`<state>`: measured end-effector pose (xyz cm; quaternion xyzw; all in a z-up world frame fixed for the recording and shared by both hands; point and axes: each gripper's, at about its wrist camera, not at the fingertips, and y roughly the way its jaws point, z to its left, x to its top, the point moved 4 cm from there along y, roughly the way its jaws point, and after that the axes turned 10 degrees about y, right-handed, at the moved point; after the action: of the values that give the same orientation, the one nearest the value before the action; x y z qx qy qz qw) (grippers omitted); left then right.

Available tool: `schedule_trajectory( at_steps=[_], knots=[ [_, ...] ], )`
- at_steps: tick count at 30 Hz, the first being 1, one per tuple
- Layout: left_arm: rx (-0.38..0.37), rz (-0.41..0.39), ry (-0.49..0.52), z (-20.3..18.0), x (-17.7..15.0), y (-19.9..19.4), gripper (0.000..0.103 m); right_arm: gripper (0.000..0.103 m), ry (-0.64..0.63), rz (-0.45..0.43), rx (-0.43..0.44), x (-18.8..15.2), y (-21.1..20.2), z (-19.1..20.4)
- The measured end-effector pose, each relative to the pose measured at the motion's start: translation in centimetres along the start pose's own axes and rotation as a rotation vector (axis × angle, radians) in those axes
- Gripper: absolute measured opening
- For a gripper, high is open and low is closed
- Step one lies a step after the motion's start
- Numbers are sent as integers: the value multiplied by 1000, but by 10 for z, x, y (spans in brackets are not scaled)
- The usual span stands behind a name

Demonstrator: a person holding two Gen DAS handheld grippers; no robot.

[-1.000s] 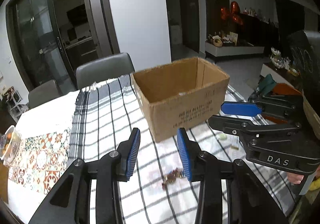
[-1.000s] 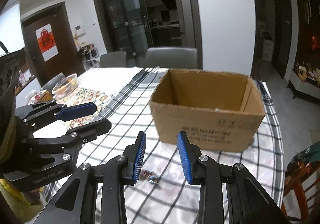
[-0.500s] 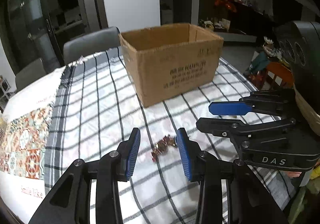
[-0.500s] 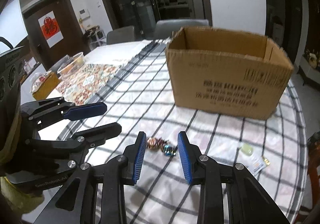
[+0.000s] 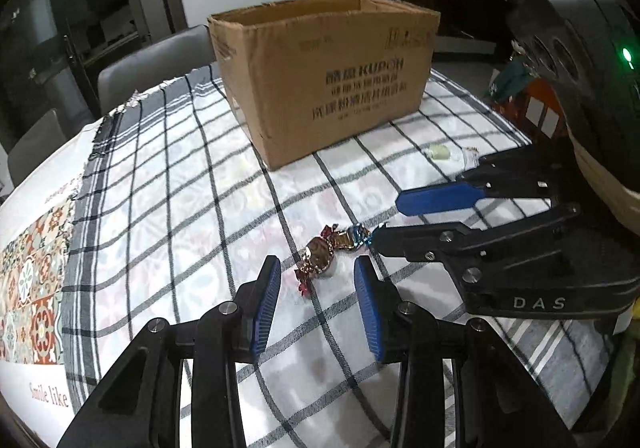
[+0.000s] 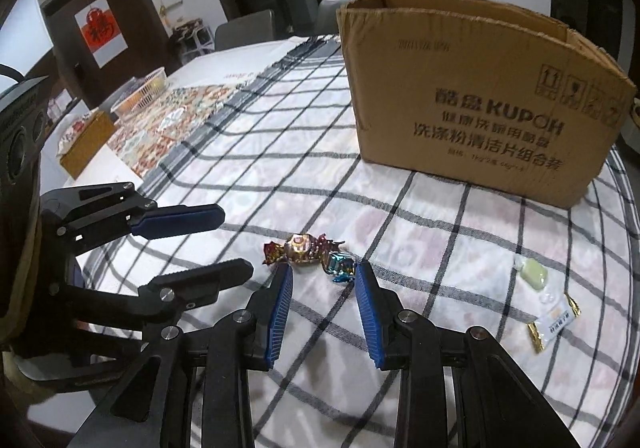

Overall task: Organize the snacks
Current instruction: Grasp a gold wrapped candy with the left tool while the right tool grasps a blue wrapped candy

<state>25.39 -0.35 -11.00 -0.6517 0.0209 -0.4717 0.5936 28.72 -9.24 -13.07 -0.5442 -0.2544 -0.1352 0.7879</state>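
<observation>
The left hand-held gripper [image 5: 316,280] is a little open with nothing in it, just in front of a gold candy [image 5: 318,258] on the checked tabletop [image 5: 180,208]. Touching that candy lies a blue candy [image 6: 340,266], and the right hand-held gripper [image 6: 323,276] is a little open and empty around it. A cardboard box [image 6: 472,104] stands behind the candies.

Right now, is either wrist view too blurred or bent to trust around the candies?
Left wrist: the cardboard box print is smeared, the gold-wrapped candy soft but readable. Right wrist: sharper, with the blue-wrapped candy crisp and glinting. Both fisheyes curve the checked tablecloth lines and darken the corners.
</observation>
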Motion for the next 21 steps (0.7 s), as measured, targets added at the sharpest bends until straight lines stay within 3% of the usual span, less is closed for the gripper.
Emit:
schedule_trajectory(
  at_steps=[12, 15, 21],
  knots=[
    [-42, 37, 27, 0, -4, 36, 37, 33, -11, 48, -2, 6, 30, -6],
    [-52, 42, 25, 1, -3, 43, 32, 33, 2, 56, 4, 6, 35, -9],
    [-51, 44, 28, 1, -1, 50, 31, 27, 33, 71, 24, 6, 44, -14]
  ],
)
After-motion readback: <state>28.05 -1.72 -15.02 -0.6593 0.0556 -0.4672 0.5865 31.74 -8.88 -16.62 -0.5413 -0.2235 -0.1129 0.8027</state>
